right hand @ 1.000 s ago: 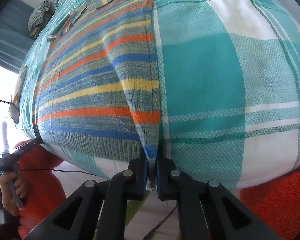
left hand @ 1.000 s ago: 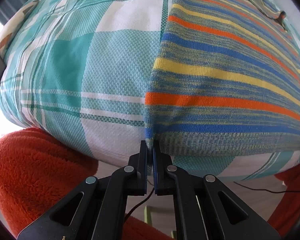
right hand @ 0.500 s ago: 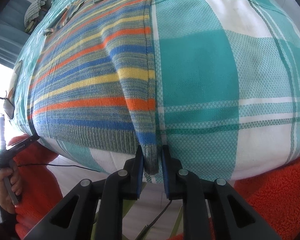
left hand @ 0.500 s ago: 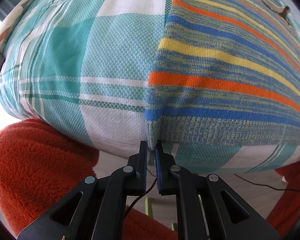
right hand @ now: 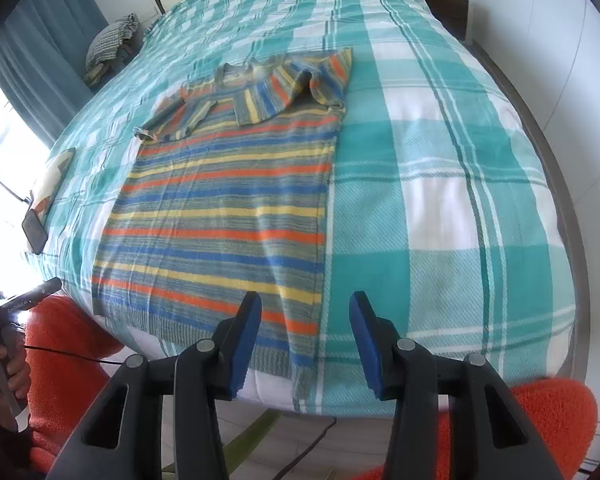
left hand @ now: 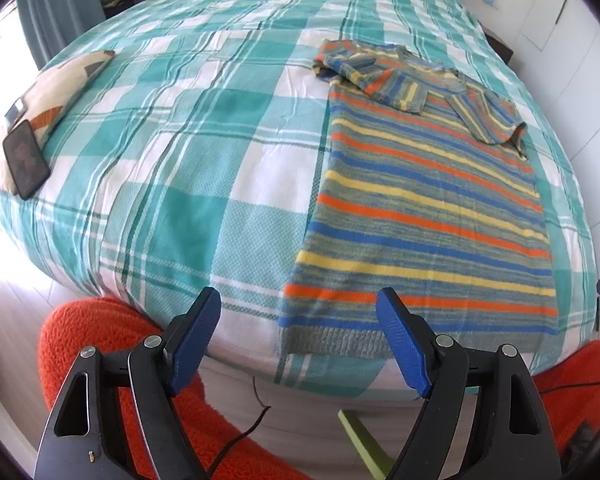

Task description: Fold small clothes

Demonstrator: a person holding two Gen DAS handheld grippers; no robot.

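Now the striped knit sweater (left hand: 428, 216) lies flat on the teal plaid bedspread (left hand: 172, 184), its ribbed hem along the bed's near edge and both sleeves folded across the chest. Above that hem, the left gripper (left hand: 298, 330) and right gripper (right hand: 304, 330) are both opening, holding nothing. A phone (left hand: 26, 160) lies near the bed's left edge.

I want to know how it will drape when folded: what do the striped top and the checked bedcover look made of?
Striped top: looks like a soft knit, matte, with a ribbed hem and heathered stripes; the fibre can't be told. Checked bedcover: looks like a woven cloth, probably cotton-like, with a visible textured weave and fine wrinkles.
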